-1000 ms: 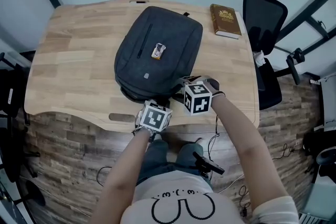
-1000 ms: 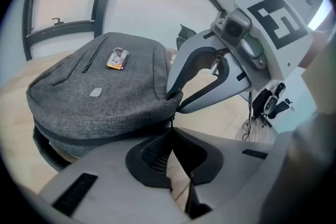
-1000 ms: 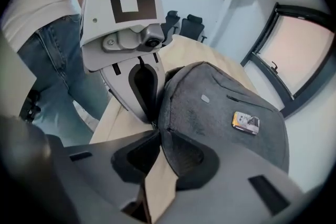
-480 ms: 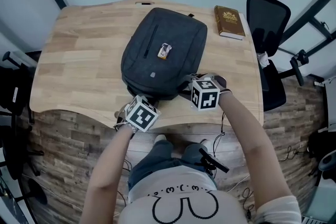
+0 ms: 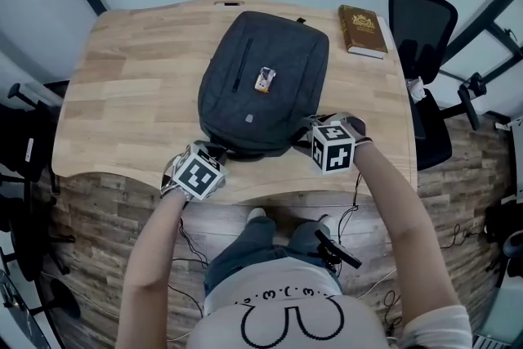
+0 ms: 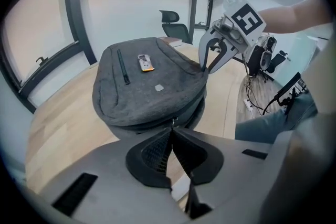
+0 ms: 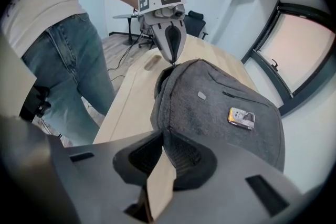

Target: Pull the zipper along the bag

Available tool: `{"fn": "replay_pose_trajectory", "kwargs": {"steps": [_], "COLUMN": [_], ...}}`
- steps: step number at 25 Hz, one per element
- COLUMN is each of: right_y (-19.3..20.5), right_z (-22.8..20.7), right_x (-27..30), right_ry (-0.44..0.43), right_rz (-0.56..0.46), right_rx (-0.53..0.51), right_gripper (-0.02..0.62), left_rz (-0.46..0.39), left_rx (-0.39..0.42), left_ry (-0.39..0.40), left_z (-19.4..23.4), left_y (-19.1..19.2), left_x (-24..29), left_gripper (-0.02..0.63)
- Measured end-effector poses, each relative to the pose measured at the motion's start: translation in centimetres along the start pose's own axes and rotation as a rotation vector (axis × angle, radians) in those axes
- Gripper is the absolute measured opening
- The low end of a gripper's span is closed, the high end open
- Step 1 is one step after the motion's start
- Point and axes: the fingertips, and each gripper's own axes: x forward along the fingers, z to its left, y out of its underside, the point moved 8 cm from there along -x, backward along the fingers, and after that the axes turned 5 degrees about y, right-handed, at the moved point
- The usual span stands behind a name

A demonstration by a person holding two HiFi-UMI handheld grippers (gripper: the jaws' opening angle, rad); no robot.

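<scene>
On a wooden table (image 5: 122,78), left tongs (image 6: 172,135) pinch the zipper pull (image 6: 174,123); right tongs (image 7: 164,138), just closing, grip backpack (image 5: 270,106).

I count one bag (image 5: 286,69), one card (image 5: 263,78), one book (image 5: 363,30), one table (image 5: 131,86), one chair (image 5: 421,20), and two grippers: my left gripper (image 5: 215,150) and right gripper (image 5: 310,128).

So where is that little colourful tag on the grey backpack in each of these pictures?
Head view: the tag is just above picture centre, in the middle of the backpack.
Left gripper view: the tag is left of centre, in the upper half.
Right gripper view: the tag is right of centre.
Shared landmark: the small pale square patch on the backpack, near the tag in all three.
</scene>
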Motion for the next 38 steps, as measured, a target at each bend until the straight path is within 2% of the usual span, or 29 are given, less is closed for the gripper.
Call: {"fn": "replay_pose_trajectory", "kwargs": {"steps": [6,13,17,20,22,25,30,34,38], "right_y": [2.2,4.8,5.2,5.3,5.5,6.4,9.9,13.0,15.0], "right_z": [0.7,0.9,1.0,0.9,0.9,0.8,0.4,-0.1,-0.6], "right_x": [-0.7,-1.7,-1.5,-1.5,-1.5,-1.6,-2.4,-3.3,-3.5], "right_ry": [-0.032,-0.067,-0.077,-0.066,-0.06,-0.044,0.039,0.039,-0.018], "right_rz": [0.083,0.154,0.156,0.145,0.15,0.184,0.293,0.423,0.509], "right_rx": [-0.087,-0.122,-0.126,-0.102,-0.093,-0.087,-0.059,-0.091,-0.2], "right_gripper": [0.092,0.091,0.087,0.087,0.087,0.089,0.106,0.117,0.12], "left_rz": [0.008,0.014,0.066,0.071,0.061,0.037,-0.072,-0.104,-0.085], "left_rx": [0.028,0.071,0.119,0.079,0.038,0.036,0.006,0.056,0.13], "left_ry": [-0.007,-0.062,-0.158,-0.2,-0.162,-0.085,0.11,0.226,0.317], "left_z": [0.6,2.9,5.6,7.4,7.6,7.0,3.7,-0.9,-5.4], "left_y": [0.6,0.5,-0.2,-0.7,-1.0,-1.5,-2.4,-3.2,-3.9], "left_x": [0.3,1.0,1.9,2.6,2.8,2.7,3.0,4.1,5.1], "left_gripper": [0.018,0.018,0.02,0.02,0.018,0.018,0.018,0.018,0.018]}}
